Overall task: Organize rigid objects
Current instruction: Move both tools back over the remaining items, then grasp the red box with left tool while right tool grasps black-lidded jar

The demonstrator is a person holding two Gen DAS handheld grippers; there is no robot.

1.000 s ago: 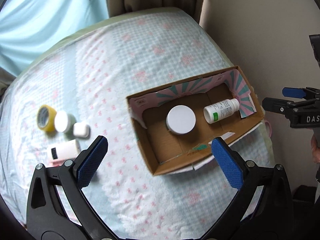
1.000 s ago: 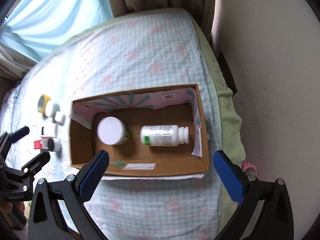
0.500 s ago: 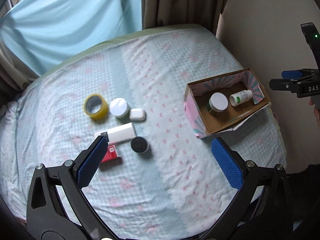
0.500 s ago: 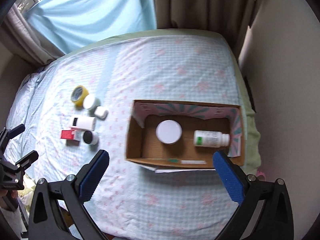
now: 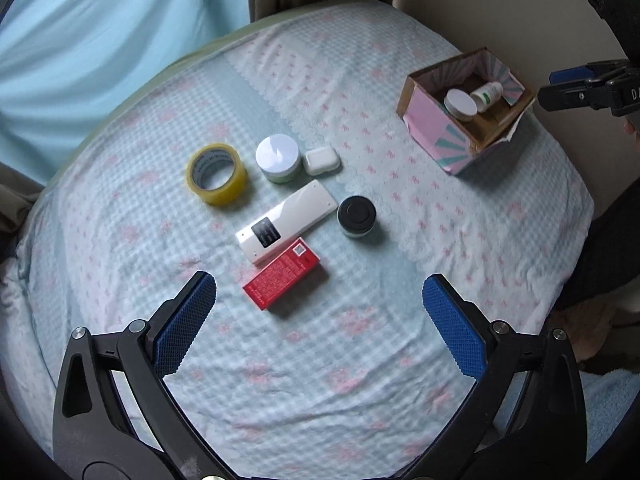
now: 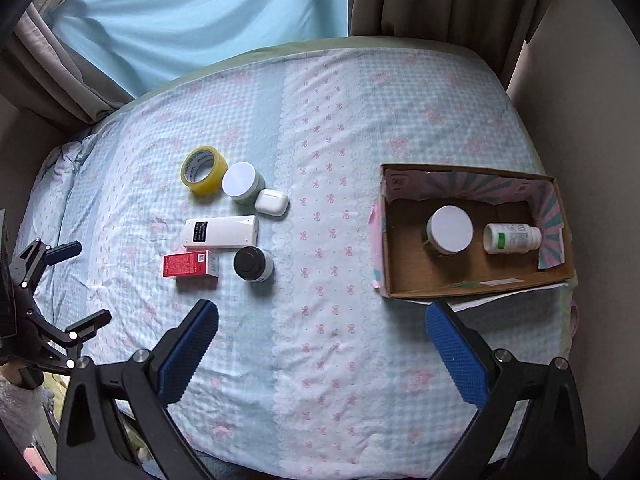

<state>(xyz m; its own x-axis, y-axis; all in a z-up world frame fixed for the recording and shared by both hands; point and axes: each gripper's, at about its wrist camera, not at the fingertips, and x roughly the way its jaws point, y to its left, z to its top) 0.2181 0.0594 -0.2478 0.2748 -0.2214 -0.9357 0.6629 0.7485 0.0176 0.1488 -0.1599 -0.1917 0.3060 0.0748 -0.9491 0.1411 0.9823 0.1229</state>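
A cardboard box [image 6: 472, 280] [image 5: 436, 140] sits at the bed's right side; inside are a white-lidded jar [image 6: 450, 230] and a white bottle [image 6: 512, 238] lying down. On the bedspread lie a yellow tape roll [image 5: 216, 174], a white-lidded green jar [image 5: 278, 158], a white earbud case [image 5: 322, 160], a white remote [image 5: 286, 222], a black-lidded jar [image 5: 356, 216] and a red box [image 5: 282, 280]. My left gripper [image 5: 318, 324] hangs open above the bed just in front of the red box. My right gripper [image 6: 320, 356] is open above the bed, before the cardboard box.
A blue curtain [image 6: 200, 20] and brown drapes [image 6: 440, 0] hang behind the bed. A beige wall [image 5: 500, 8] runs along the right edge, close to the cardboard box. The bedspread [image 6: 320, 400] is bare in front of both grippers.
Both grippers have pulled back and up from the cardboard box. The left view swung left from the box to the loose items. Both stayed open.
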